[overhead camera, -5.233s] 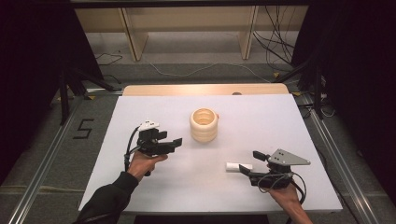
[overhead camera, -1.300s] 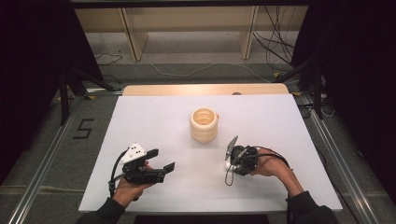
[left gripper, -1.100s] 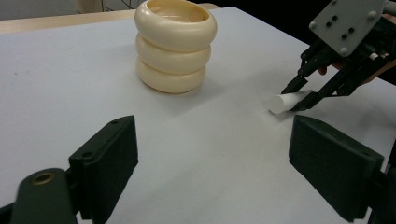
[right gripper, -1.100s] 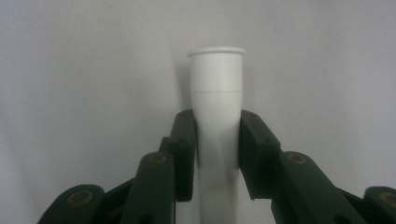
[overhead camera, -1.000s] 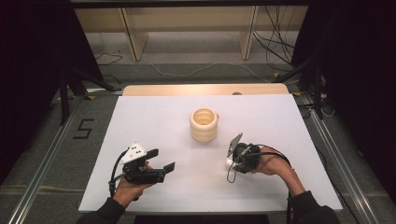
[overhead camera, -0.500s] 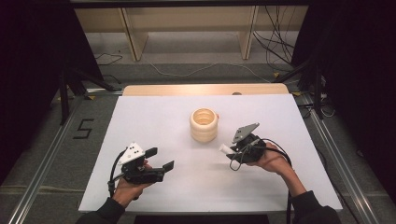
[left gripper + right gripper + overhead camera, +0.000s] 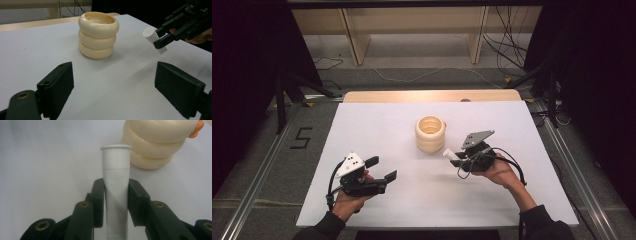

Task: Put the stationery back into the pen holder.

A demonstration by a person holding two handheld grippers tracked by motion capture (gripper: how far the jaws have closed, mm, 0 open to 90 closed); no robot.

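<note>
The left gripper (image 7: 382, 169) sits in the lower left of the high view, held in the left hand (image 7: 346, 200), whose forearm and dark sleeve enter from the bottom edge. Its jaws stand wide apart with nothing between them, pointing toward the right of the frame; in the left gripper view they rise at the lower left and lower right corners.

The right gripper (image 7: 458, 160) lies right of centre in the high view, grasped by the right hand (image 7: 499, 170), its forearm running down to the lower right. Its jaws point left and are clamped against a white tube (image 7: 116, 180), one jaw on each side.
</note>
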